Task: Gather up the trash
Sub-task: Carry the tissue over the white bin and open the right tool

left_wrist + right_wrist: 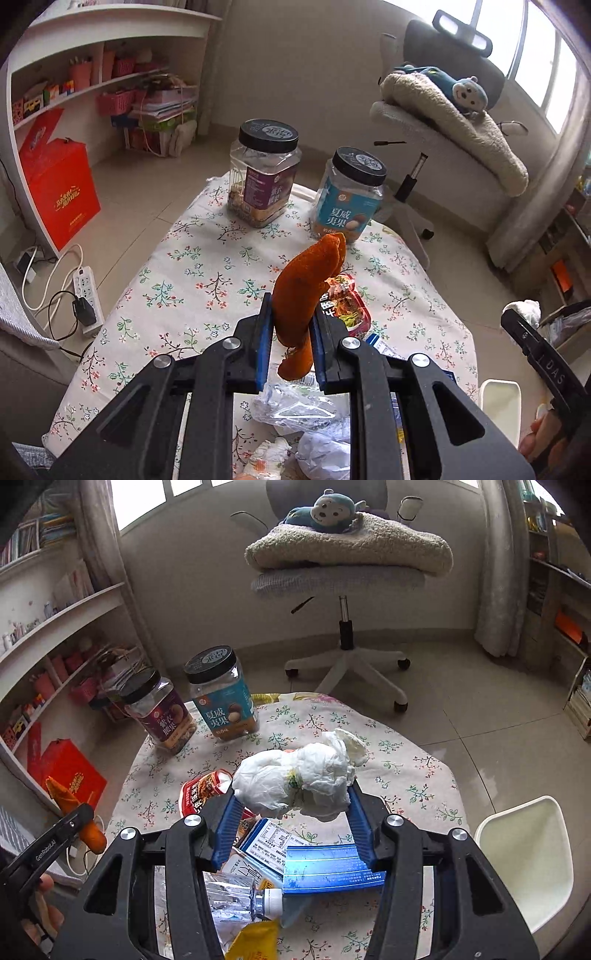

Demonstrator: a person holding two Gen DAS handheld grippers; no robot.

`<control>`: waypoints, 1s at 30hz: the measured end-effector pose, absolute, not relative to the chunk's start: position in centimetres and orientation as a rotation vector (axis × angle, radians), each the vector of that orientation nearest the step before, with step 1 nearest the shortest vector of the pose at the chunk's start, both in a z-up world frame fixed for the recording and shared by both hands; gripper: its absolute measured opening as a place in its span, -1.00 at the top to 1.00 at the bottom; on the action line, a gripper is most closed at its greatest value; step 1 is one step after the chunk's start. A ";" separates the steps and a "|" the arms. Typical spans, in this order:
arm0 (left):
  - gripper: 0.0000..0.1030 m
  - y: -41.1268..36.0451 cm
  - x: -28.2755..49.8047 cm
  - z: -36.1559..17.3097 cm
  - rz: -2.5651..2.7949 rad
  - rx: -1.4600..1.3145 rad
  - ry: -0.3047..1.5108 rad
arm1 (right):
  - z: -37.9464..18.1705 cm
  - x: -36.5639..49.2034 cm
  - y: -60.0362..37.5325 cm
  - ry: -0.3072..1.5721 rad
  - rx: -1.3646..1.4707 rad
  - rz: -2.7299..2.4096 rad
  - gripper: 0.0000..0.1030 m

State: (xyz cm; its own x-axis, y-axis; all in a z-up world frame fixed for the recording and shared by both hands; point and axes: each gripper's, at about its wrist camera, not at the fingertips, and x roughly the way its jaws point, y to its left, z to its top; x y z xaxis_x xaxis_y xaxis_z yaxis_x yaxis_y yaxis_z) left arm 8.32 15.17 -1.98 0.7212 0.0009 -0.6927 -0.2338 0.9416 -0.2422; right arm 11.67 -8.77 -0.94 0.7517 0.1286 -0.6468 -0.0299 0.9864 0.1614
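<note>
Floral cloth covers the table (184,266), and we sweep across it from the left: shelving and a red box (59,184) on the floor over there, two black-lidded snack jars standing at the far edge, the purple-labelled jar (260,173) then the teal-labelled jar (349,195), and an office chair (347,576) with a blanket and a plush monkey behind. Now the action: the left gripper (291,332) is clamped tight on a strip of orange peel (310,288), which stands up between the blue pads, clear of the cloth. Beneath it lies a red snack wrapper (347,302), with crumpled clear plastic nearer the camera. Moving right, the right gripper (291,805) is pinching a wad of white tissue (303,779), lifted off the table, pads pressing its two sides. Under that sit a blue-and-white carton (325,864), a squashed plastic bottle (243,901) with a white cap, and a yellow packet (258,941). Far right, beside the table, a white bin (524,853) waits with its mouth open. So both hands are loaded and plenty of rubbish remains. The risks? That tissue is soft and bulging past the pads, so a quick swing could shed a piece short of the bin. The peel is thin and top-heavy; any slackening and it tips out. And with both tools heading for one bin, they could clash.
</note>
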 end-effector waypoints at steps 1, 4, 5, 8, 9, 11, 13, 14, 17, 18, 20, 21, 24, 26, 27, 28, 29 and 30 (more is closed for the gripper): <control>0.63 14.8 8.2 -1.9 0.127 -0.322 0.750 | -1.0 11.4 -9.1 0.703 0.147 0.083 0.04; 0.63 13.3 8.1 -1.7 0.111 -0.300 0.735 | -1.4 10.5 -10.2 0.653 0.160 0.066 0.04; 0.63 12.8 8.1 -1.7 0.105 -0.292 0.734 | -1.5 10.1 -10.7 0.638 0.165 0.055 0.04; 0.63 11.2 8.3 -1.8 0.085 -0.276 0.733 | -1.9 10.1 -12.2 0.652 0.192 0.036 0.04; 0.63 10.6 8.4 -1.8 0.079 -0.271 0.731 | -1.8 10.0 -12.8 0.645 0.195 0.027 0.04; 0.63 9.5 8.5 -1.7 0.068 -0.258 0.723 | -1.3 9.7 -13.6 0.616 0.176 0.001 0.04; 0.63 8.7 8.7 -1.5 0.057 -0.253 0.717 | -0.9 9.4 -14.8 0.602 0.178 -0.018 0.04; 0.63 8.3 8.8 -1.4 0.050 -0.255 0.715 | -0.8 9.2 -15.5 0.600 0.187 -0.025 0.04; 0.63 6.9 9.0 -1.1 0.032 -0.248 0.710 | -0.6 8.9 -17.4 0.601 0.204 -0.052 0.04; 0.63 6.4 9.0 -1.1 0.027 -0.243 0.707 | -0.5 8.8 -18.1 0.602 0.210 -0.061 0.04; 0.63 5.4 9.1 -1.0 0.015 -0.235 0.703 | -0.4 8.5 -19.3 0.601 0.222 -0.077 0.03; 0.63 4.9 9.1 -1.0 0.009 -0.232 0.702 | -0.2 8.2 -19.9 0.598 0.227 -0.085 0.03; 0.63 3.5 9.1 -0.9 -0.008 -0.217 0.696 | 0.1 7.5 -21.7 0.590 0.242 -0.112 0.02; 0.63 2.6 9.1 -0.8 -0.020 -0.209 0.692 | 0.3 7.1 -22.8 0.588 0.257 -0.130 0.01; 0.63 2.2 9.0 -0.7 -0.027 -0.206 0.689 | 0.3 6.8 -23.4 0.586 0.267 -0.139 0.00; 0.63 1.7 8.9 -0.6 -0.033 -0.203 0.686 | 0.4 6.6 -24.0 0.585 0.277 -0.148 0.00; 0.63 1.3 8.9 -0.6 -0.041 -0.199 0.685 | 0.5 6.4 -24.8 0.585 0.287 -0.157 -0.01; 0.63 0.8 8.8 -0.5 -0.049 -0.195 0.685 | 0.6 6.2 -25.4 0.584 0.295 -0.168 -0.01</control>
